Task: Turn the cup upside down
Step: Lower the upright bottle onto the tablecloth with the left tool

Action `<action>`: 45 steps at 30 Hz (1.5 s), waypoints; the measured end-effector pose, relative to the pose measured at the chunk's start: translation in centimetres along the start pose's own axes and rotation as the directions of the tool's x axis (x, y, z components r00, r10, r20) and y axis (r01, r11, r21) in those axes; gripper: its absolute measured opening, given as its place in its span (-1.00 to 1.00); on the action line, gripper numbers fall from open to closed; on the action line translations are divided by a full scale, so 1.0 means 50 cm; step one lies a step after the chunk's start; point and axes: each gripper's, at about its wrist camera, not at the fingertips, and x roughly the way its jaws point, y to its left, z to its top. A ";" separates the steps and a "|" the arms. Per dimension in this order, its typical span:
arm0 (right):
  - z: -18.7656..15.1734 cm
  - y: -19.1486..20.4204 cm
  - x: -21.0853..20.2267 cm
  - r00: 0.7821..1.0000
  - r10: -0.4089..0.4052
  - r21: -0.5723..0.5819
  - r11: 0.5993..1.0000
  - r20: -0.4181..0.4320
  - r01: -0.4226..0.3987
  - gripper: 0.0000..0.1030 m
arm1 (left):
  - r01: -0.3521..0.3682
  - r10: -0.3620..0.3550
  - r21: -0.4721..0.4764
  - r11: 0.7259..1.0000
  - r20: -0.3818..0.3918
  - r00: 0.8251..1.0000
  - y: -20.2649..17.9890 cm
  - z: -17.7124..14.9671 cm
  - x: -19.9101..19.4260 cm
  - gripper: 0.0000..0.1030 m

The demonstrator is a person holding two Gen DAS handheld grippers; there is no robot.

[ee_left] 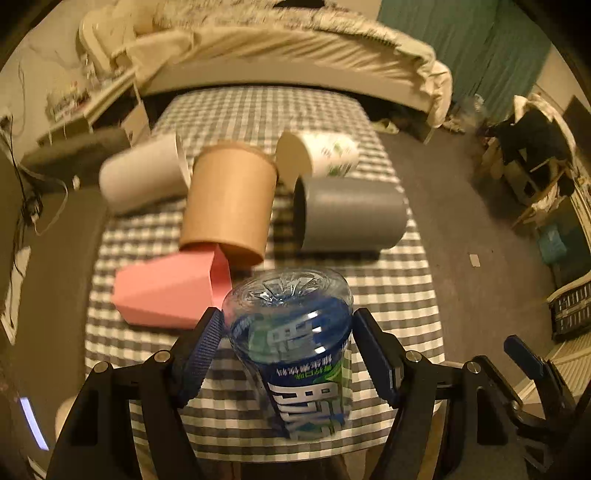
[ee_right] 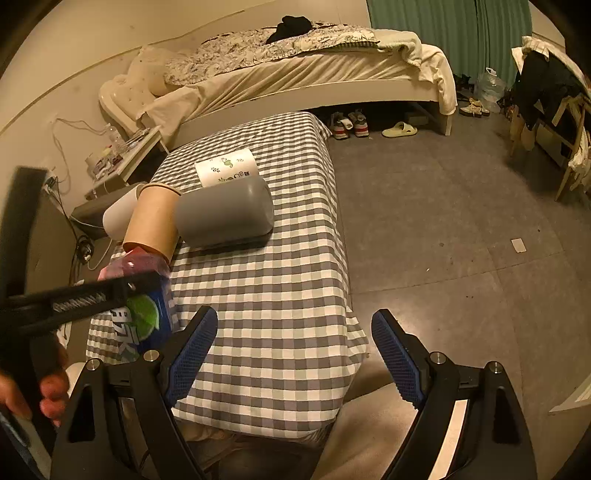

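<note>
The clear plastic cup (ee_left: 291, 354) with the blue label stands base-up on the checked bench (ee_left: 388, 295), so the flip looks done. The left gripper (ee_left: 288, 350) jaws flank it, contact unclear; the right gripper (ee_right: 295, 354) gapes wide, empty.

This was a bedroom in a home. An unmade bed (ee_right: 295, 70) with a patterned quilt (ee_right: 266, 48) stood against the wall. Shoes (ee_right: 349, 125) and a slipper (ee_right: 399, 130) lay under the bed, green curtains (ee_right: 443, 26) hung beside its foot, and a checked table (ee_right: 280, 258) stood in front of it.
</note>
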 end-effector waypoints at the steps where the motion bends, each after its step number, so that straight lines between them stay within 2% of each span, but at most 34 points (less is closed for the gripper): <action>1: -0.001 0.001 -0.002 1.000 -0.002 0.000 1.000 0.003 0.002 0.66 | -0.006 0.005 0.018 1.000 0.021 1.000 -0.004 -0.005 -0.014 0.44; 15: -0.010 -0.030 -0.030 0.998 -0.057 0.032 0.998 0.020 0.057 0.66 | -0.048 0.031 0.134 0.990 0.120 0.992 -0.047 -0.092 -0.033 0.46; 19: -0.010 -0.031 -0.037 0.997 -0.068 0.028 0.997 0.025 0.068 0.66 | 0.001 -0.014 0.121 0.993 0.105 0.994 -0.045 -0.106 -0.027 0.47; 36: -0.006 0.007 -0.077 0.996 -0.063 -0.008 0.998 0.065 0.064 0.66 | 0.070 -0.085 0.101 0.992 0.157 0.984 -0.040 -0.105 -0.074 0.47; 45: -0.015 0.038 -0.124 0.992 -0.071 -0.038 0.996 0.105 0.076 0.66 | 0.095 -0.115 0.090 0.991 0.250 0.962 -0.032 -0.104 -0.155 0.47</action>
